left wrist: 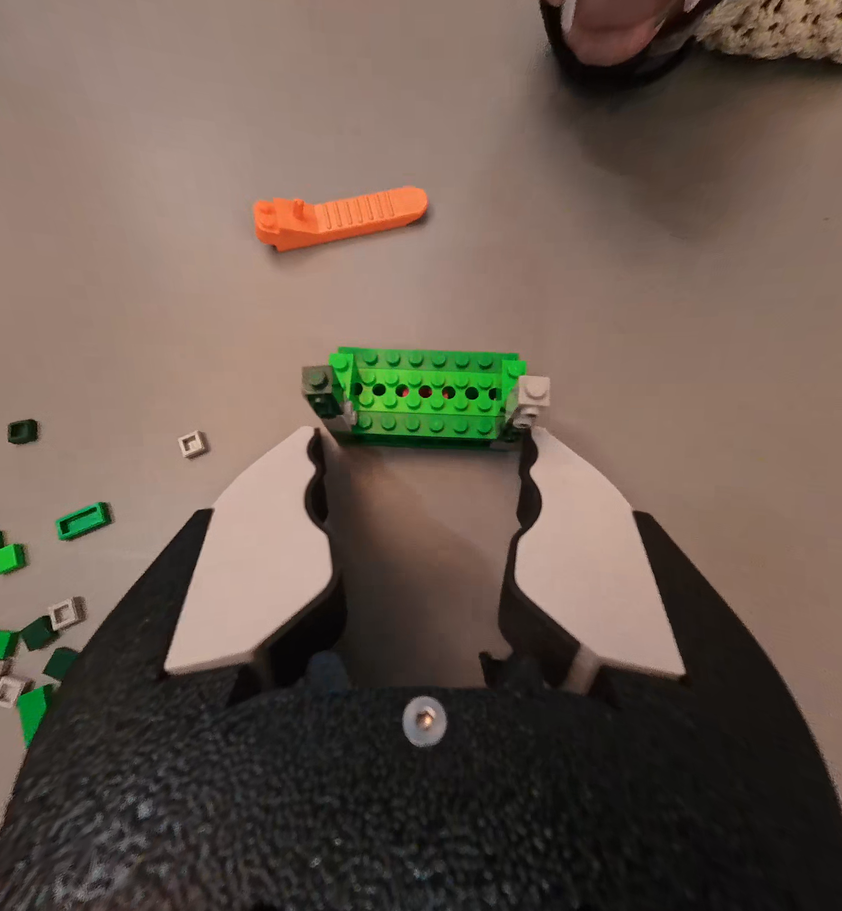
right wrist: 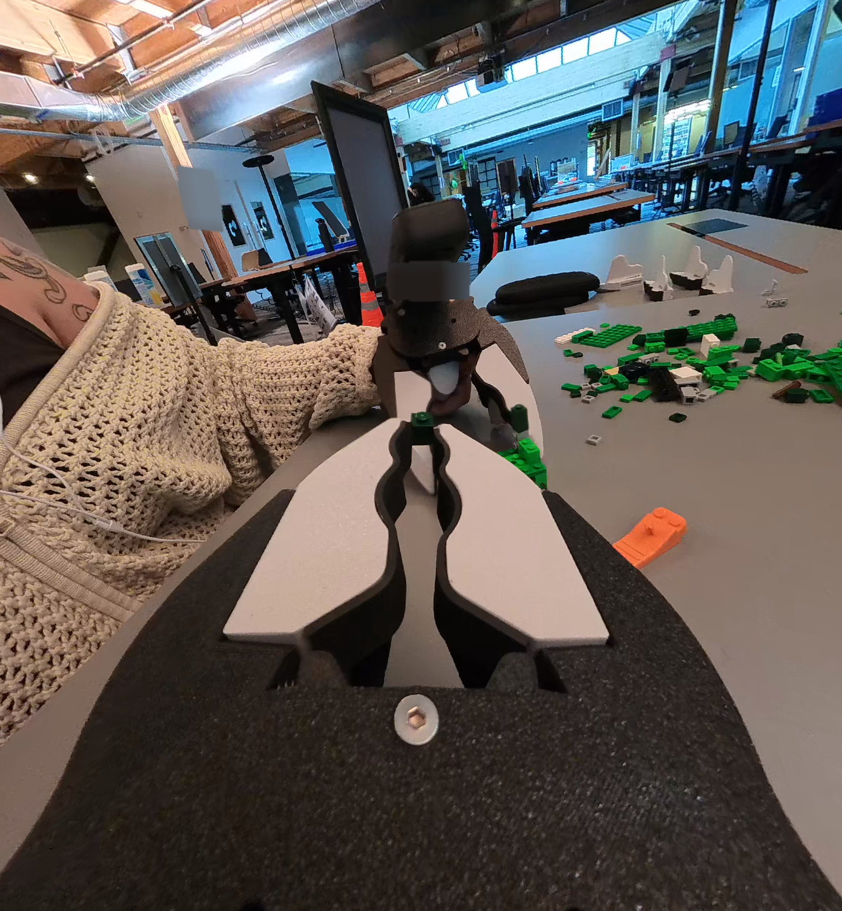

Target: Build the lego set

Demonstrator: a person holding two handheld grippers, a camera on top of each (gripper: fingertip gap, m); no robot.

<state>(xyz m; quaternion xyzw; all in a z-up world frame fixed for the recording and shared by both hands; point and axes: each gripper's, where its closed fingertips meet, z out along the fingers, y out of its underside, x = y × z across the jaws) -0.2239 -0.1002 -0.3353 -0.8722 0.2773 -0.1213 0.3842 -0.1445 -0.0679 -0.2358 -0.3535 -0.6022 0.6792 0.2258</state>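
Note:
A bright green studded Lego assembly [left wrist: 426,394] stands on the grey table [left wrist: 655,296], with a dark grey side brick [left wrist: 318,389] on its left end and a light grey one [left wrist: 532,394] on its right. My left gripper [left wrist: 422,436] is open wide, its tips flanking the assembly's near corners; I cannot tell if they touch. My right gripper [right wrist: 421,433] is shut on a small dark green piece [right wrist: 421,423], held above the table just in front of the left gripper [right wrist: 458,365]. Part of the assembly [right wrist: 525,458] shows behind my right finger.
An orange brick separator [left wrist: 340,217] lies beyond the assembly and also shows in the right wrist view [right wrist: 650,535]. Loose green and grey pieces [left wrist: 5,641] lie at the left, a larger pile [right wrist: 734,365] farther off. A person's knitted sleeve [right wrist: 162,419] reaches across. My hands' fingertips stand some 15 centimetres from each other. The dark grey side brick [left wrist: 318,389] is closer to my left gripper, around 4 centimetres from its tips; the right tips are 12 centimetres off.

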